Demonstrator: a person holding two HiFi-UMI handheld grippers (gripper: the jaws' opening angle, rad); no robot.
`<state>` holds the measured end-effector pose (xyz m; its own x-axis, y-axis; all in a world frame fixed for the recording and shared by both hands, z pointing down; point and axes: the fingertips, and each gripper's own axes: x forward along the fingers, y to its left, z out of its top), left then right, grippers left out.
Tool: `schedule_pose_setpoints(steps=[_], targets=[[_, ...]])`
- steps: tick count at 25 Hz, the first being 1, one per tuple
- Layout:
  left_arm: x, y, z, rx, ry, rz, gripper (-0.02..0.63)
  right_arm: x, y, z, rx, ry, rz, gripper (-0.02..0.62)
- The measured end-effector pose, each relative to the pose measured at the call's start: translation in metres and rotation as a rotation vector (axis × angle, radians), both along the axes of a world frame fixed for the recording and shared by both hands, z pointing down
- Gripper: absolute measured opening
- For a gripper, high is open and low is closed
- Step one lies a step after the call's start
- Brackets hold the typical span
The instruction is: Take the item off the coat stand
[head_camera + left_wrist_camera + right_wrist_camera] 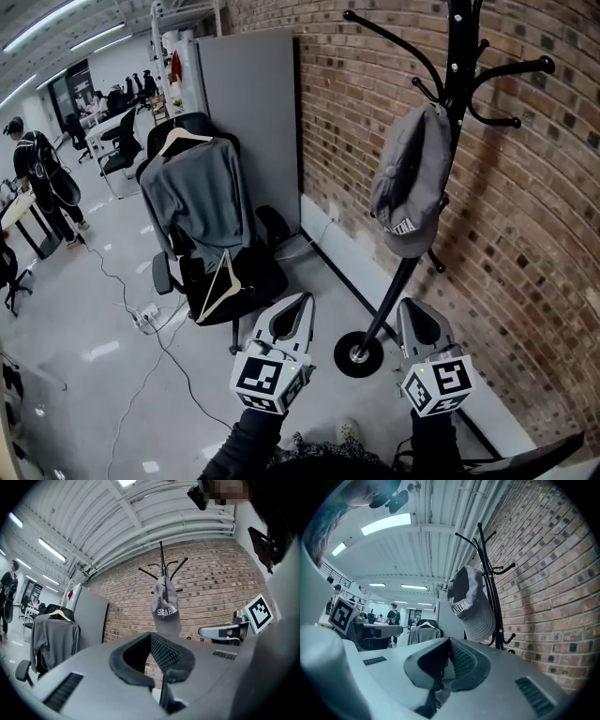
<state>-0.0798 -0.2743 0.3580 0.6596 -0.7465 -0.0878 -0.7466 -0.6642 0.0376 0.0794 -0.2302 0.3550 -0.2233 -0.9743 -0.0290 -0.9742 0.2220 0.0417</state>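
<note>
A grey cap (411, 180) with white lettering hangs from a hook of the black coat stand (457, 66), which stands against the brick wall. Both grippers are held low in front of the stand and apart from the cap. My left gripper (302, 302) sits left of the stand's round base (358, 354), its jaws together and empty. My right gripper (412, 305) is just right of the pole, also shut with nothing in it. In the left gripper view the cap (165, 606) hangs above my shut jaws (151, 637). In the right gripper view the cap (471, 604) is up and right of the jaws (449, 641).
An office chair with a grey sweater on a hanger (197, 192) stands to the left, with a wooden hanger (220, 286) on its seat. A grey partition (248, 112) is behind it. Cables (141, 319) run over the floor. A person (37, 178) stands far left.
</note>
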Motion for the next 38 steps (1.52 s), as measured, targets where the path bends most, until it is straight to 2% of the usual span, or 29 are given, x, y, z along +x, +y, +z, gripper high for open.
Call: schedule_pose_setpoints(steps=[8, 16, 17, 18, 21, 26, 31, 38], targets=[[0.023, -0.023, 0.001, 0.000, 0.010, -0.059, 0.008, 0.037, -0.020, -0.007, 0.027, 0.020, -0.031, 0.009], [0.043, -0.035, -0.001, 0.008, -0.001, -0.086, 0.008, 0.052, -0.041, -0.009, 0.028, 0.054, -0.105, 0.012], [0.045, -0.037, -0.002, 0.010, -0.001, -0.090, 0.008, 0.052, -0.044, -0.009, 0.028, 0.052, -0.122, 0.022], [0.046, -0.039, -0.002, 0.012, -0.002, -0.093, 0.008, 0.052, -0.047, -0.010, 0.025, 0.051, -0.143, 0.068], [0.050, -0.042, -0.003, 0.016, -0.004, -0.100, 0.008, 0.051, -0.054, -0.011, 0.006, 0.060, -0.207, 0.153], [0.054, -0.049, -0.003, 0.015, -0.012, -0.113, 0.008, 0.064, -0.066, -0.021, 0.013, 0.075, -0.232, 0.256], [0.058, -0.054, -0.001, 0.018, -0.024, -0.120, 0.008, 0.082, -0.085, -0.026, 0.021, 0.053, -0.240, 0.288], [0.057, -0.057, -0.001, 0.027, -0.021, -0.138, 0.008, 0.075, -0.106, -0.032, 0.029, 0.088, -0.301, 0.288]])
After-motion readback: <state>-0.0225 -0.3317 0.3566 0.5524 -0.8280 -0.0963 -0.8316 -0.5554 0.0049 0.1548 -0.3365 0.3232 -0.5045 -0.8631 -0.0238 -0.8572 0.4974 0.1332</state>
